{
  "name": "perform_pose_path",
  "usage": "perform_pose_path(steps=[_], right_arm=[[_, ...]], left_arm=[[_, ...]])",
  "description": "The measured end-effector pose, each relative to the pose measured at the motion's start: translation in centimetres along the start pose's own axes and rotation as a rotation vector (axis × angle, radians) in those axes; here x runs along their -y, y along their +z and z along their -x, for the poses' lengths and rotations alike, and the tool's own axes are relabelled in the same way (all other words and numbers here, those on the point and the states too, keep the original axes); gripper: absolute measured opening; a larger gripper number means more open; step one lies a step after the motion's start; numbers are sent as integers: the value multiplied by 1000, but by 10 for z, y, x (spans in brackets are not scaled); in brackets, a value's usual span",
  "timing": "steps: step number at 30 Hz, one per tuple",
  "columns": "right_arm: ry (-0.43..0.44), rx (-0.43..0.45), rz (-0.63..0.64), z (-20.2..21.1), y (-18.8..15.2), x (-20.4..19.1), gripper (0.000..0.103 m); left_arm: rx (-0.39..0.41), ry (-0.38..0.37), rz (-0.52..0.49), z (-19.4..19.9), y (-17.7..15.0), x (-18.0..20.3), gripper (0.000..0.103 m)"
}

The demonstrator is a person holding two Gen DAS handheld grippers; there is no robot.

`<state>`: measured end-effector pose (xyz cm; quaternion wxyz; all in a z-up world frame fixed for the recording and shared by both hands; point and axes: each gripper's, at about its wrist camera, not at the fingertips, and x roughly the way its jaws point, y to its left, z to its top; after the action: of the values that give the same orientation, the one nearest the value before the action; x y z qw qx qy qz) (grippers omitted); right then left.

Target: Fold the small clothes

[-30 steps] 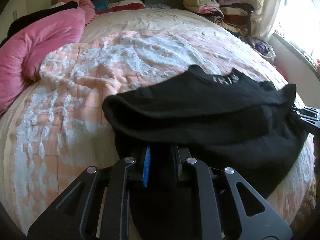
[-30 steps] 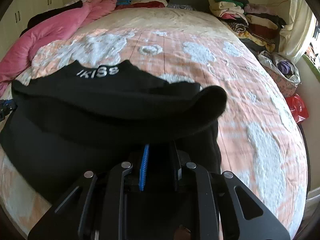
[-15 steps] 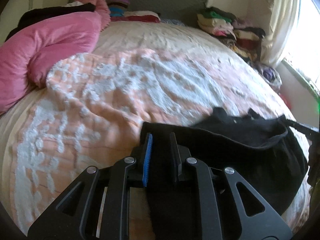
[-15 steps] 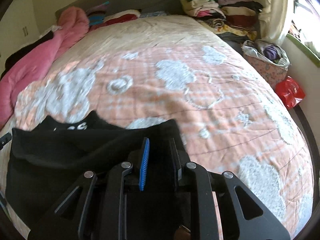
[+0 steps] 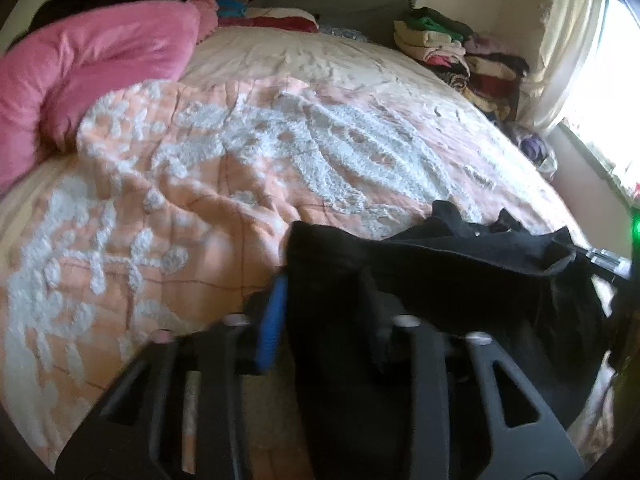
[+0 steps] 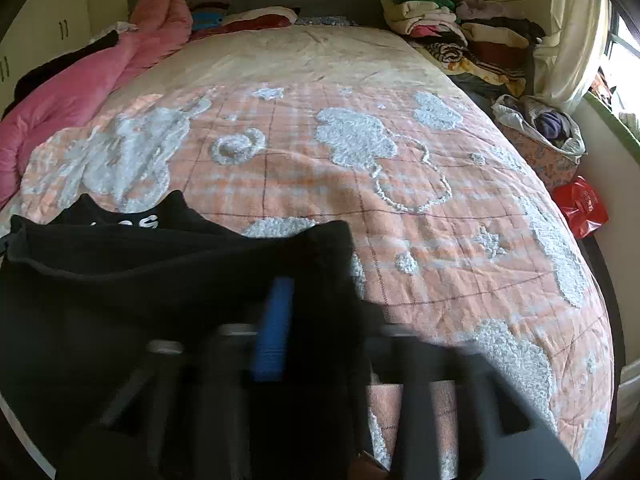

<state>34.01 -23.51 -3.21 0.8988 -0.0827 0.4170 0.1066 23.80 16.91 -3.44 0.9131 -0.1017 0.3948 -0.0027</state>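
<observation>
Bedding fills most of the room, a peach quilt [image 6: 400,200] with fluffy white patches, a pink duvet [image 5: 80,64] bunched at its left edge and stacked clothes [image 6: 460,28] by the curtain. Where the black garment [image 5: 440,280] hung raised a second ago, it is now lowered onto the quilt's near edge with its upper layer doubled over, so one fold looks about made. Left tongs [image 5: 324,304] and right tongs [image 6: 320,316] have each spread wider yet still straddle a black corner; only the right view shows the white lettering [image 6: 140,223], only the left the other tool's tip.
</observation>
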Motion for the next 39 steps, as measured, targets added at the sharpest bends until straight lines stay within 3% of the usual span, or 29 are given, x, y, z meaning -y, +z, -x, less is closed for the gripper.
perform_pose_path(steps=[5,10,19,28,35,39], right_arm=[[53,67,-89,18,3,14,6],[111,116,-237,29,9,41,6],[111,66,-322,9,-5,53,6],[50,59,-284,9,-10,47,8],[23,53,-238,17,-22,42,17],[22,47,-224,26,-31,41,34]], left_arm=[[59,-22,15,20,6,-4,4],[108,-22,9,35,14,-3,4],[36,-9,28,11,3,-9,4],[27,14,-7,13,1,-1,7],[18,25,-12,17,-2,2,15],[20,24,-9,23,-5,2,22]])
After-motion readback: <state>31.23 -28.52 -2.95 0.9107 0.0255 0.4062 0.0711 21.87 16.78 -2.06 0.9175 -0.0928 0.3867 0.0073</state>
